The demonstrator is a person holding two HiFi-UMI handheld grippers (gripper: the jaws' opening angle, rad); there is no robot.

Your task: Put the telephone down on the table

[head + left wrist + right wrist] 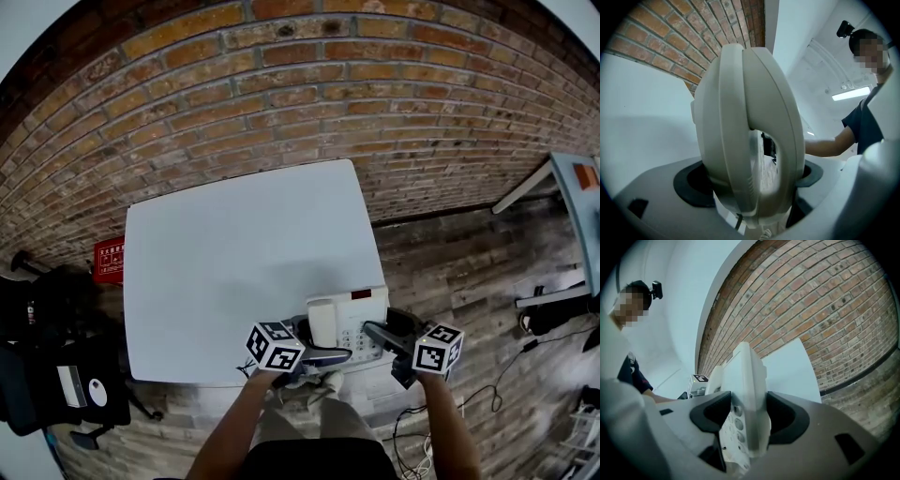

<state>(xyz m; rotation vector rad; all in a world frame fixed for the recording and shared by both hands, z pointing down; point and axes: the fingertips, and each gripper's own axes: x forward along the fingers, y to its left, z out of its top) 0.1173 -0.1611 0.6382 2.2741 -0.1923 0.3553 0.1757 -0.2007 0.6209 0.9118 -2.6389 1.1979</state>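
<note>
- The cream telephone (349, 319) hangs over the near right corner of the white table (234, 262); whether it rests on the top cannot be told
- Its handset (750, 117) lies along the body's left side; the left gripper (754, 185) is clenched on it
- The right gripper (749, 420) is clamped on the body's right edge; keypad buttons show beside one jaw
- A brick wall (309, 103) stands behind the table; plank floor (469, 272) lies to the right

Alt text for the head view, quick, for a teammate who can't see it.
Both grippers clamp a white telephone at the near right corner of a white table, left gripper on its handset side, right gripper on its keypad side. A brick wall stands behind.
</note>
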